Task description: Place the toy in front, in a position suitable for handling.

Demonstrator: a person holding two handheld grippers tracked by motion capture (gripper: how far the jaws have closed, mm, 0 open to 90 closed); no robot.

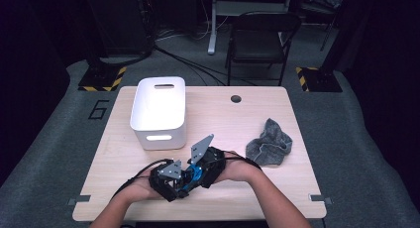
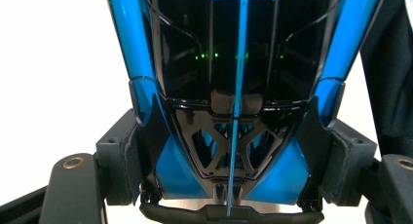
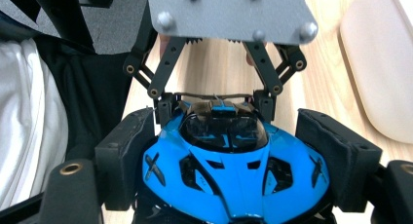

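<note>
Tabletop [image 1: 218, 119]: a light wooden tabletop with a round hole near its far edge; the person's forearms come in over its near edge.
White bin [image 1: 158, 111]: a white rectangular plastic bin with slot handles, standing upright on the left half of the tabletop, just beyond the two claws.
Grey cloth [image 1: 270, 143]: a crumpled grey fabric cloth lying on the right part of the tabletop, well apart from the bin and to the right of the hands.
Left claw [image 1: 182, 184]: held low over the near middle of the tabletop, facing the right claw. In the left gripper view its padded fingers [image 2: 127, 156] press on both flanks of the car, so it grips the car.
Right claw [image 1: 197, 174]: meets the left claw head-on, grey plate raised. In the right gripper view its pads [image 3: 127, 151] stand on either side of the car; the left pad looks to touch the body, the right pad [image 3: 336, 156] stands a little off it, so the car sits between the jaws unclamped.
Toy car [image 3: 234, 170]: a glossy blue and black plastic toy sports car with a dark canopy, held between the two claws above the near middle of the tabletop, in front of the bin.
</note>
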